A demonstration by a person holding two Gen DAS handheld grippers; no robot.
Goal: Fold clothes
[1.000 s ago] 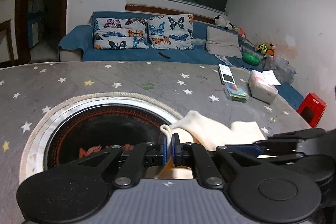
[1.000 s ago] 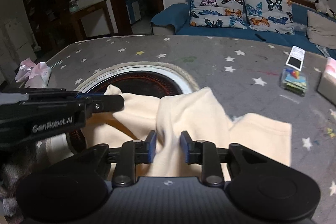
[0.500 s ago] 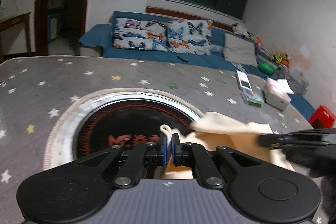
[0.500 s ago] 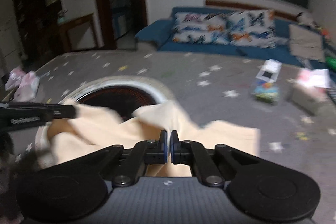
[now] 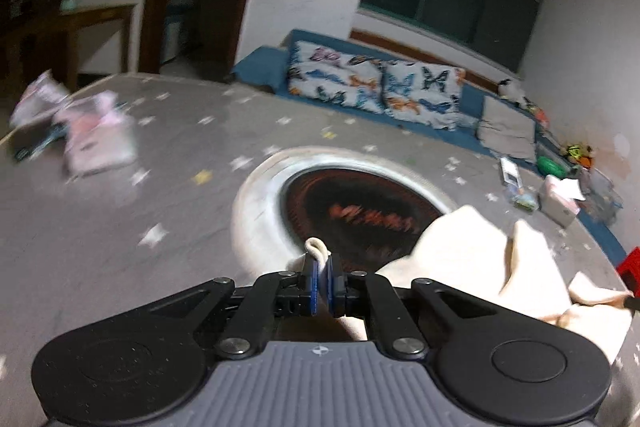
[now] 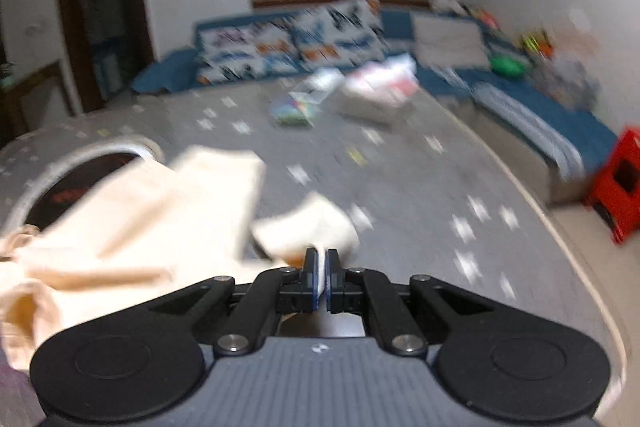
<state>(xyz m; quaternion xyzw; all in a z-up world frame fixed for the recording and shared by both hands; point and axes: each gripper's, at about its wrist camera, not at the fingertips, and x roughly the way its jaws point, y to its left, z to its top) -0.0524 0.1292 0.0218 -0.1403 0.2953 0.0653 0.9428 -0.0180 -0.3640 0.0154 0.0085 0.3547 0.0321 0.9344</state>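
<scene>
Two grips are live: left gripper (image 5: 320, 281) has its blue pads pressed together on a rolled hem or cord end of the cream garment (image 5: 476, 259), and right gripper (image 6: 321, 281) is pinched on another edge of the same cloth, a small flap poking up just past its pads.

Judgement on the step: this looks like the lift-and-spread before a fold. To do it well:
- Keep both pinches tight; thin fabric can slide out of narrow pads under tension.
- Pull the two held points apart evenly so the cloth goes taut and flat, no twist between them.
- Lower it onto the table (image 5: 100, 247) as one plane, far edge touching first, then drag back lightly to kill wrinkles.
- Slow down: both views are motion-blurred, so seams are hard to read.

Garment state: pale cream, soft, matte, bunched. In the left wrist view it sits lower right of frame, peaked in two humps, partly overlapping the lower right rim of the round dark inset (image 5: 360, 199) in the table. In the right wrist view it fills the left and lower left, crumpled in thick folds, with one loose flap at centre. Cannot tell which garment type or which edges are held. Not yet flat; no fold visibly made.
</scene>
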